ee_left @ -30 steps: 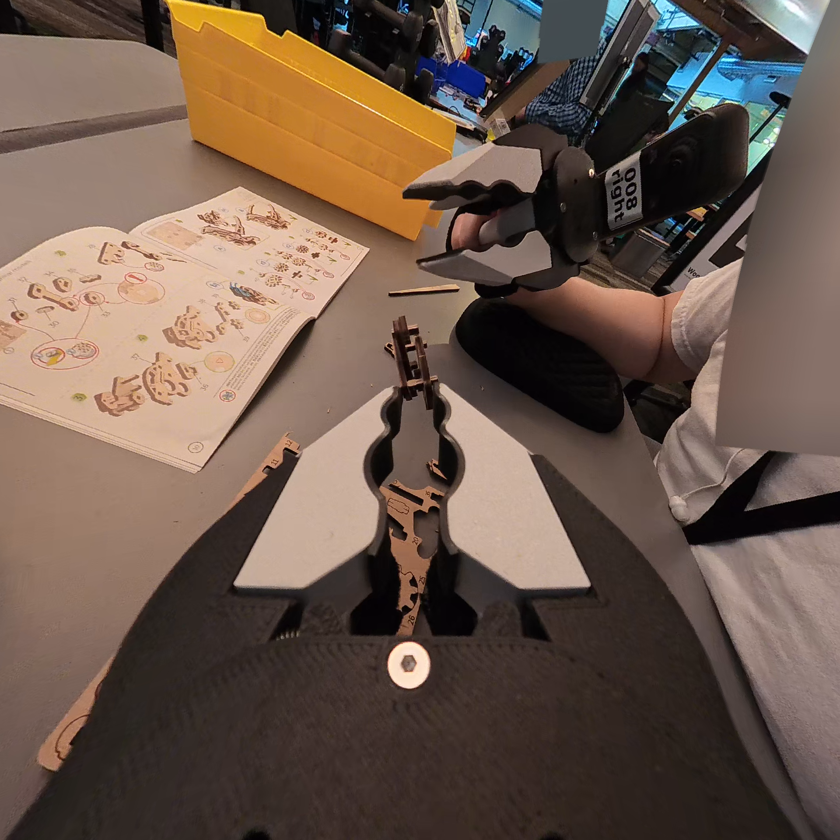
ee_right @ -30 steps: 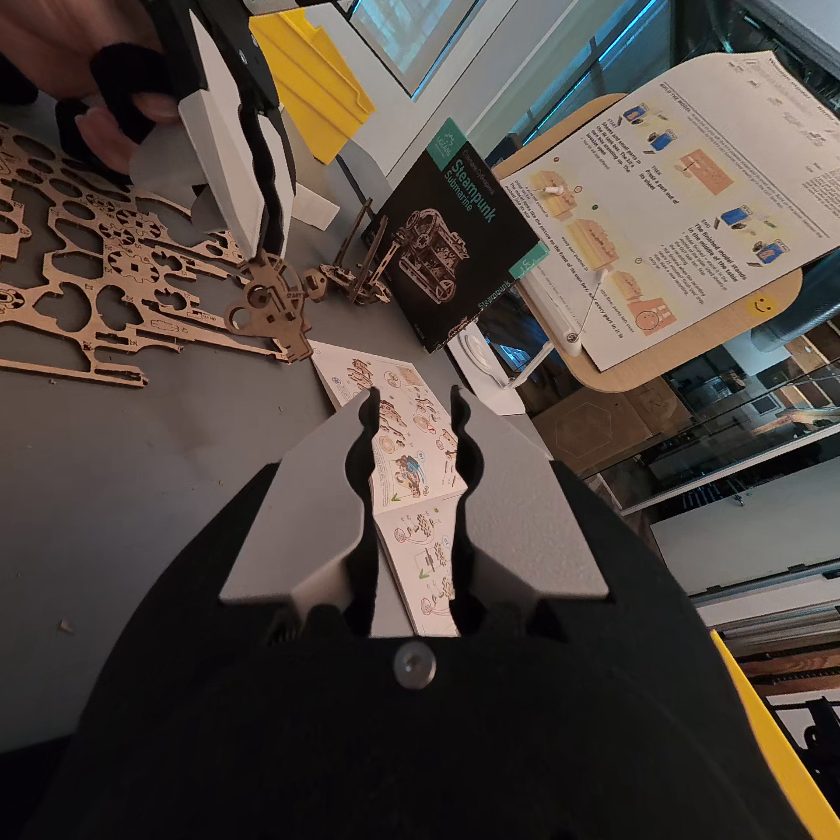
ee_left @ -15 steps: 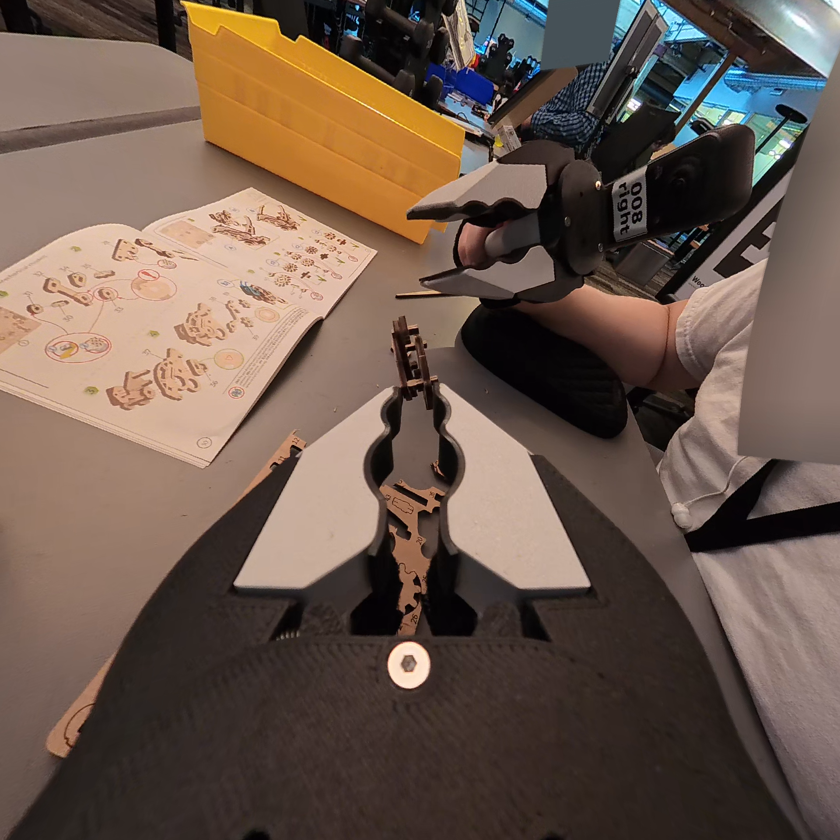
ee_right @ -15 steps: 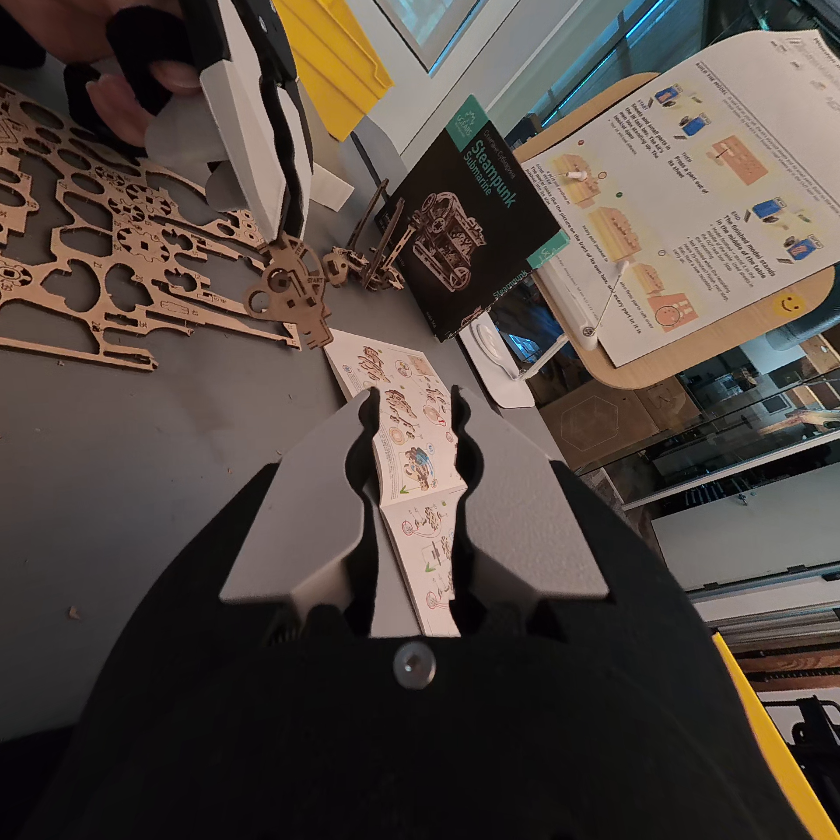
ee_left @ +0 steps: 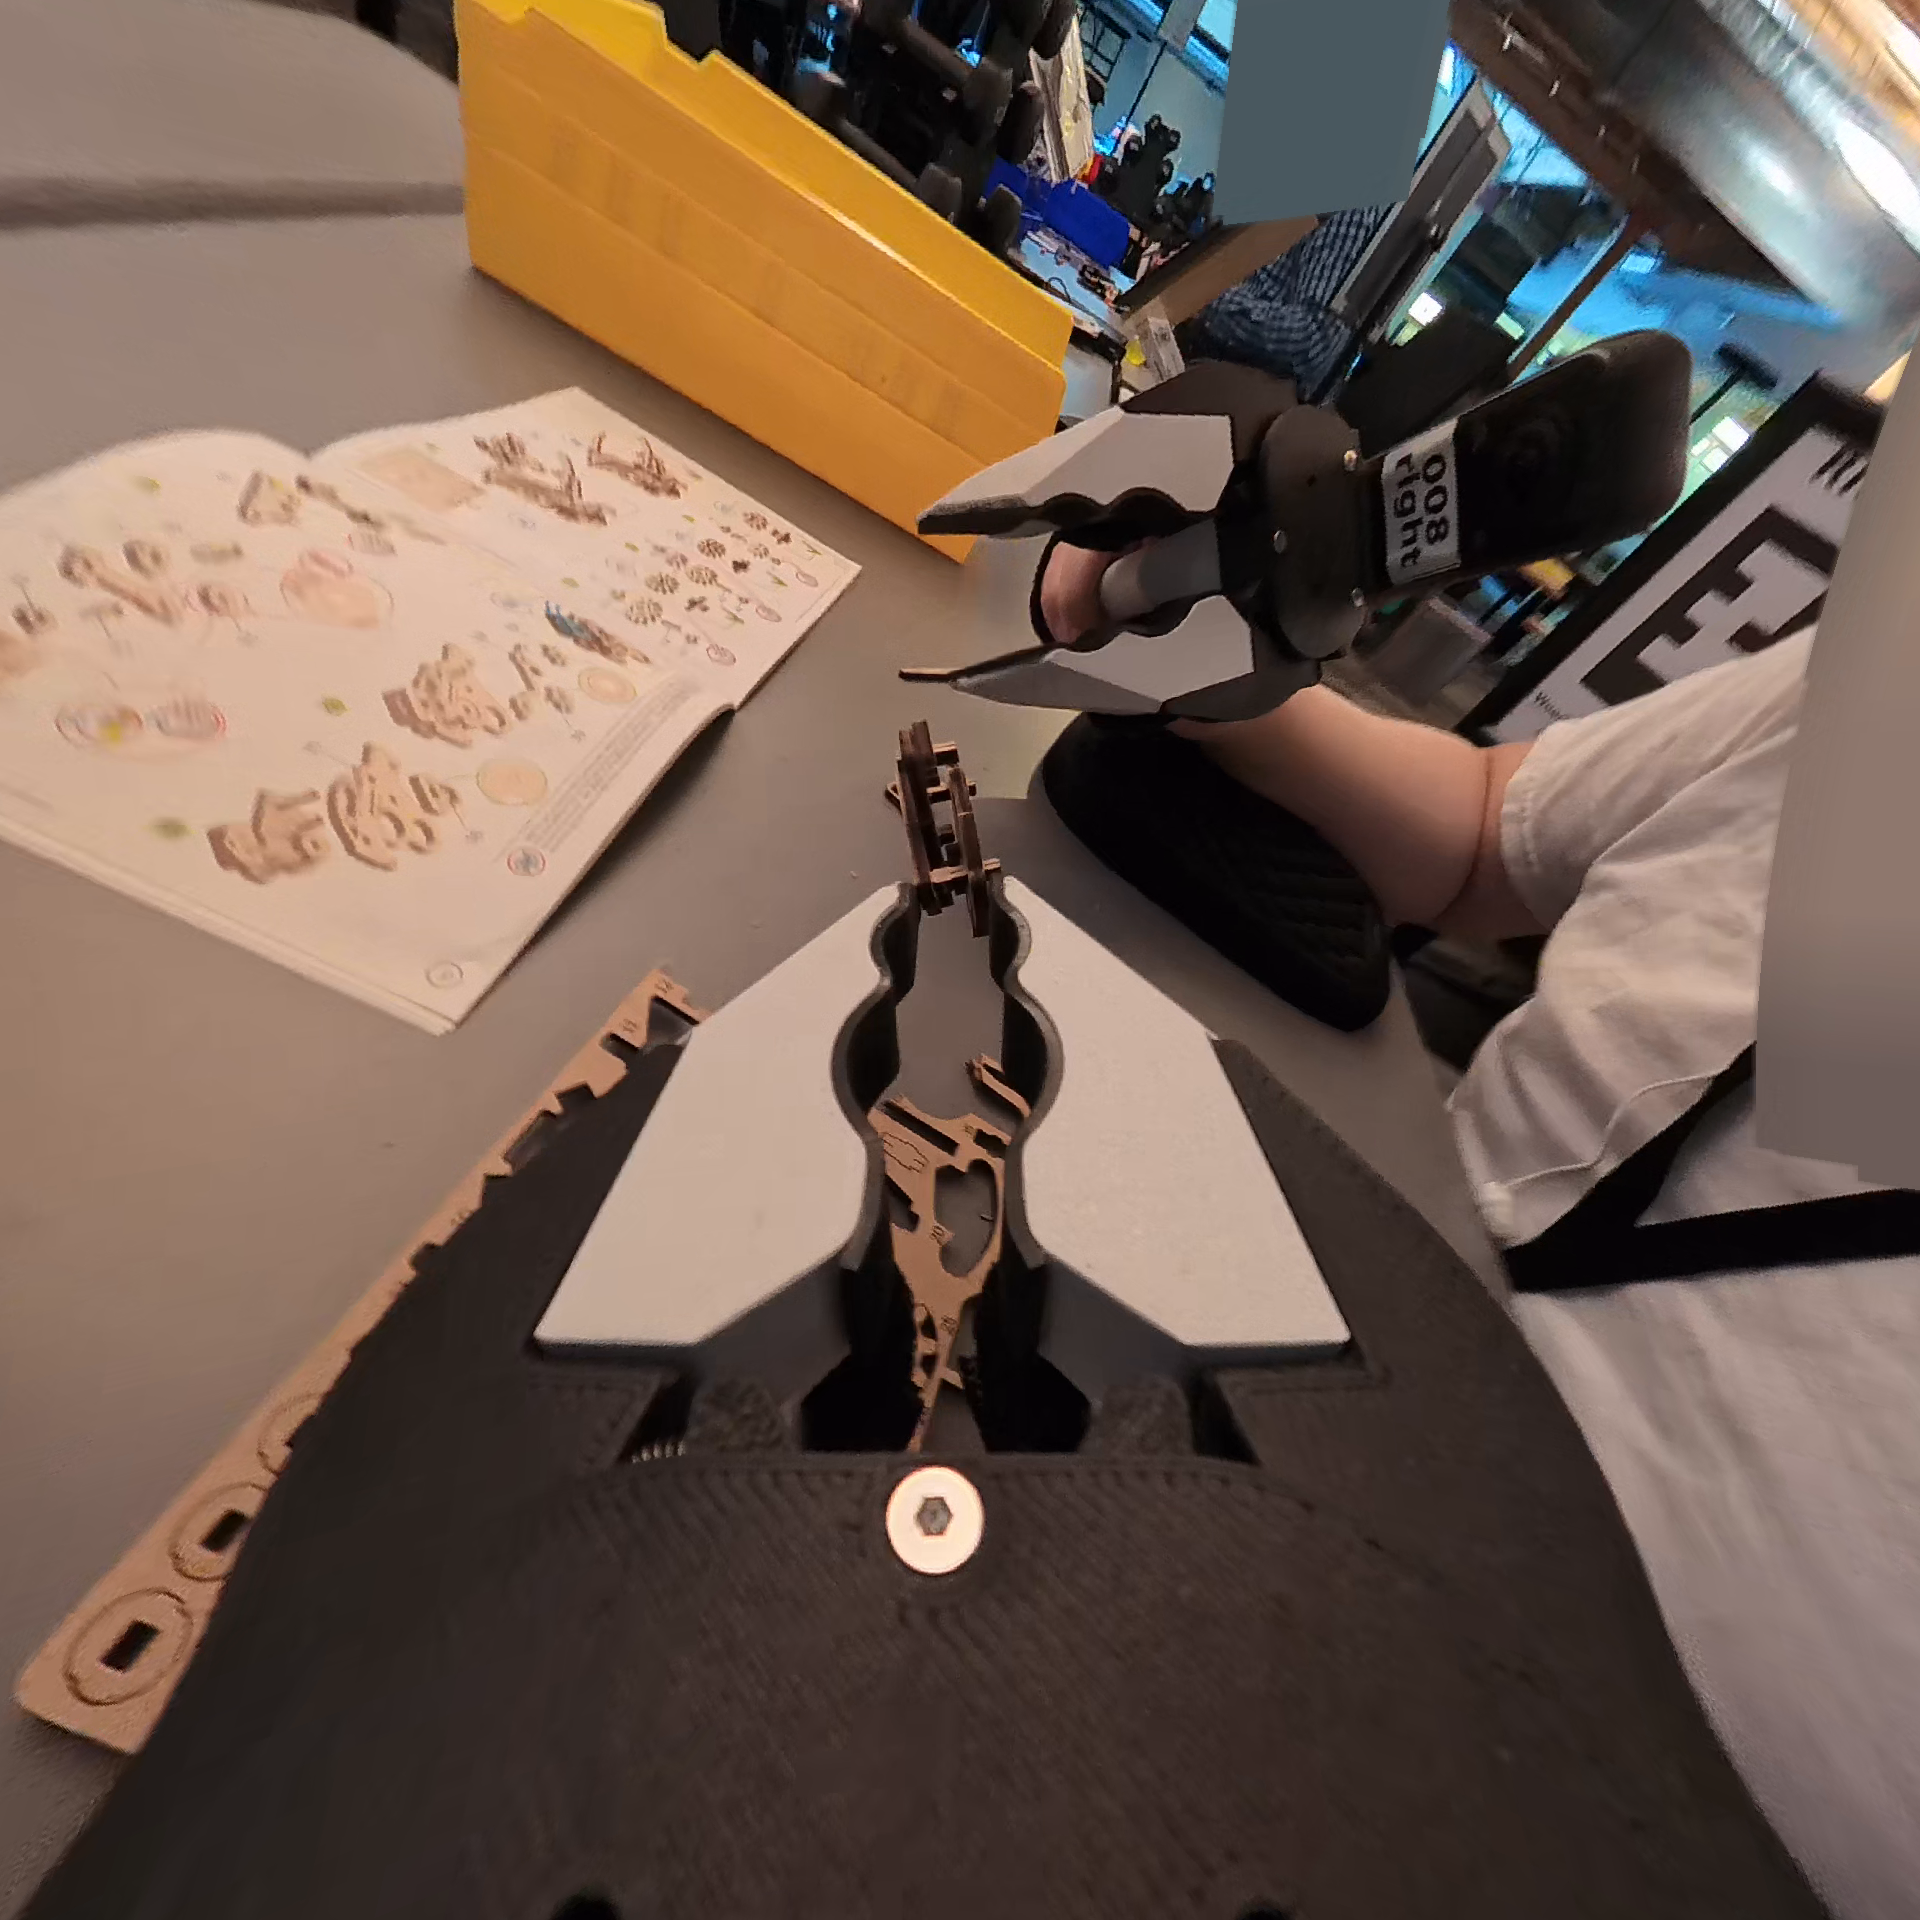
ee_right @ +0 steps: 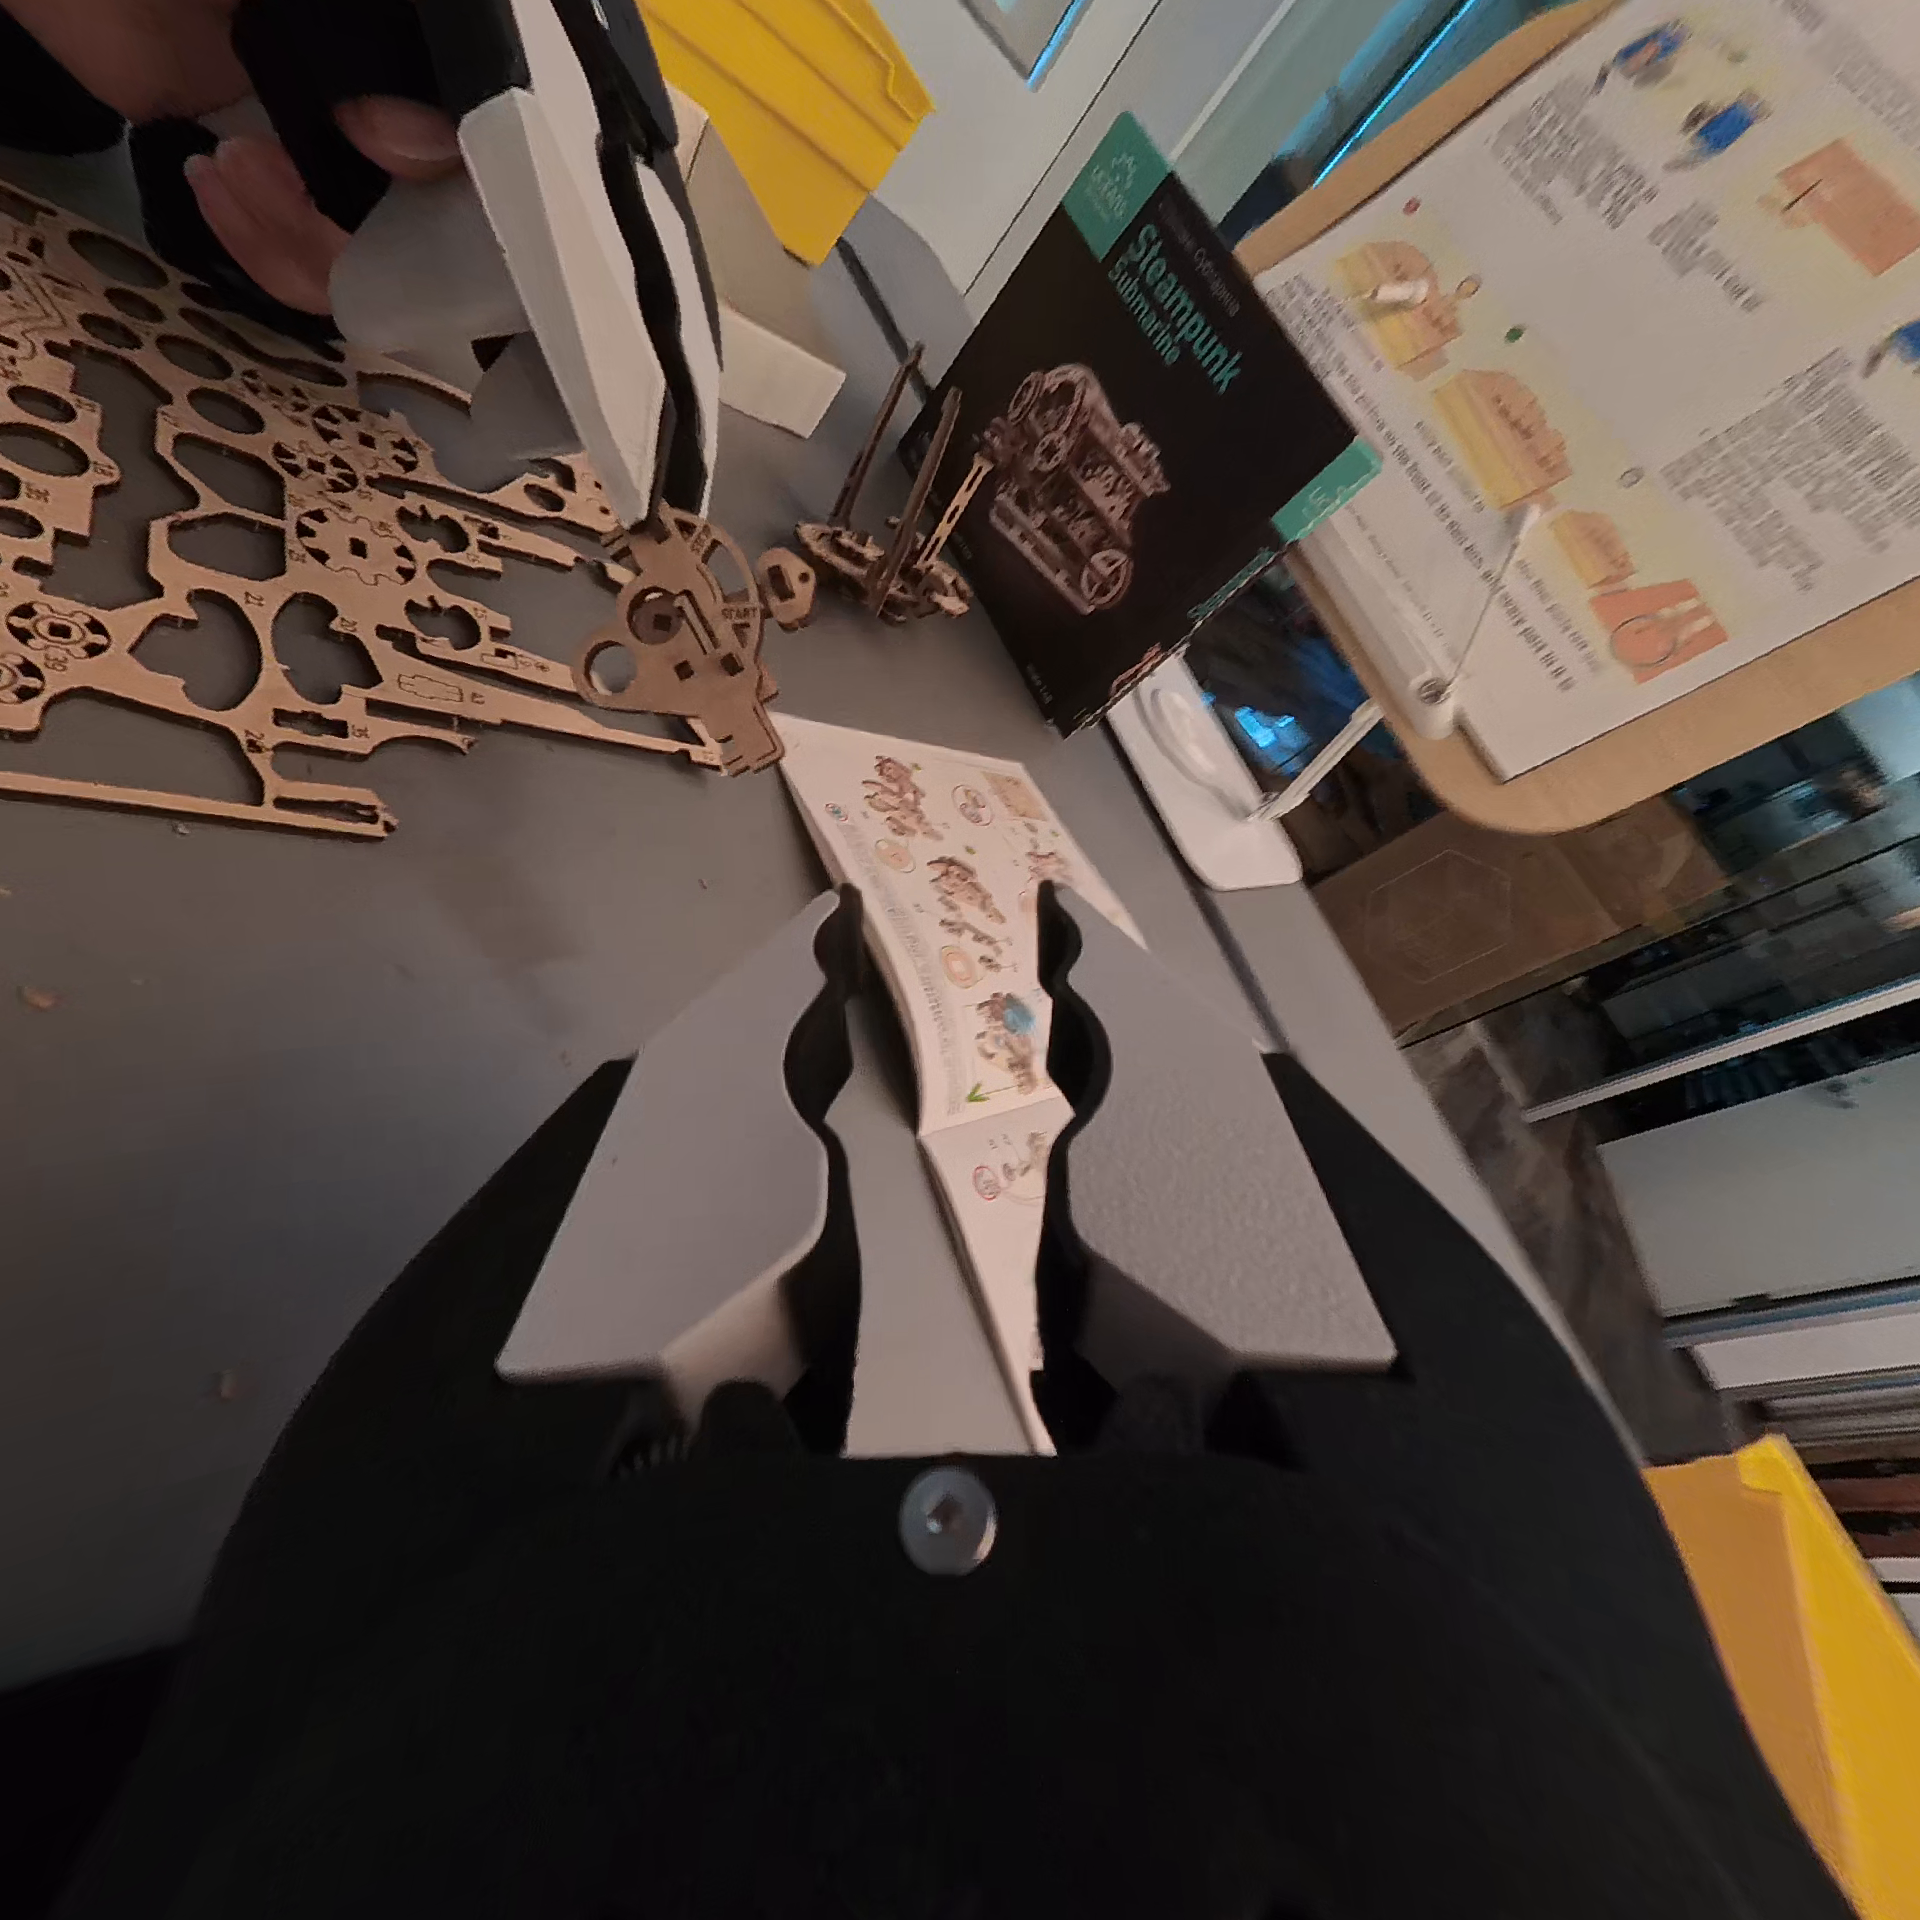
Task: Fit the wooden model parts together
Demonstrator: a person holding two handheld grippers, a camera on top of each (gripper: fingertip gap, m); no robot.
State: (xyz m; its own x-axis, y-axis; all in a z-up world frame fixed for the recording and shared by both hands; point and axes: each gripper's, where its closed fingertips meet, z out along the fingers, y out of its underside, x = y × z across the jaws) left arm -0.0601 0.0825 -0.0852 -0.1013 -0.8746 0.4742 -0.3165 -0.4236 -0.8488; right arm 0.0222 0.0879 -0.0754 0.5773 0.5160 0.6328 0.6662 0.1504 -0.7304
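Note:
My left gripper is shut on a small dark wooden sub-assembly and holds it upright at its fingertips, just above the grey table. In the right wrist view that gripper hangs tips-down with the gear-like assembly below it. My right gripper is open and empty over the open instruction booklet. In the left wrist view the right gripper hovers a short way beyond the held piece. A laser-cut wooden parts sheet lies flat under my left gripper, and its edge shows in the left wrist view.
A yellow bin stands at the back, the booklet to the left. A thin wooden stick lies by the right gripper. A black pad supports the person's forearm. Another sub-assembly, the kit box and an instruction board stand beyond. Some 9 centimetres of space lies between my two pairs of fingers.
My right gripper has come lower and nearer to the piece in my left gripper, still open. My left gripper keeps its grip and has barely moved.

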